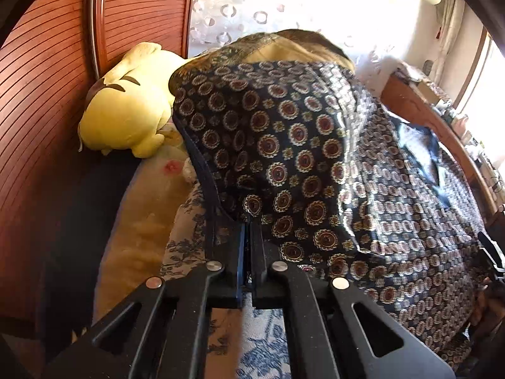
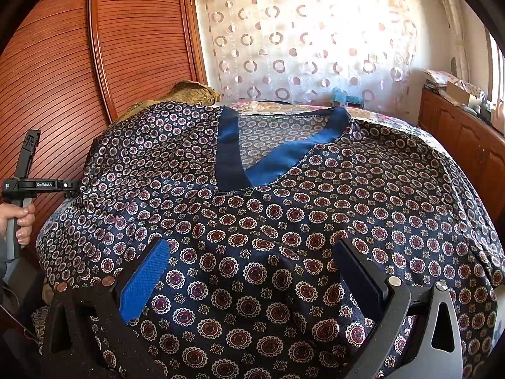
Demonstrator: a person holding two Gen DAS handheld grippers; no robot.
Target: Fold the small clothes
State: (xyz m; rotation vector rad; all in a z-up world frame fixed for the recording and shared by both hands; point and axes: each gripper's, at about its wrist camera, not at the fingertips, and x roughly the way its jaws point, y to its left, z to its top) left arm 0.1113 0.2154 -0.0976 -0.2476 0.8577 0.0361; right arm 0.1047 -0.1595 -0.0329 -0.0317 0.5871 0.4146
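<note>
The task's thing is a dark navy satin top (image 2: 284,208) with a pattern of round medallions and a plain blue V-neck band (image 2: 271,158). In the right wrist view it lies spread, front side up, over a bed (image 2: 419,132) and covers almost all of it, with the neck away from the camera.

The left gripper (image 1: 251,221) has its two fingers pressed together, with only a thin slit between them, and the edge of the top is pinched there. From this pinch the fabric rises up in front of the left camera like a lifted flap, and its golden-brown inner side (image 1: 284,49) shows at the upper fold. In the right wrist view the same gripper (image 2: 74,186) is at the left edge of the top, where the cloth is drawn into a small peak, and a hand (image 2: 19,221) grips its handle.

The right gripper (image 2: 252,252) has its fingers spread wide. It is above the lower middle part of the top; the cloth passes between and under the fingers, and nothing is pinched. One finger carries a blue textured pad (image 2: 143,281).

A yellow plush toy (image 1: 126,110) lies on the bed beside the lifted fabric, next to a brown slatted wardrobe door (image 1: 41,94). A floral bedsheet (image 1: 189,230) shows under the left gripper. A sheer curtain with rings (image 2: 300,47) hangs behind the bed, and a wooden cabinet (image 2: 467,145) stands at the right.
</note>
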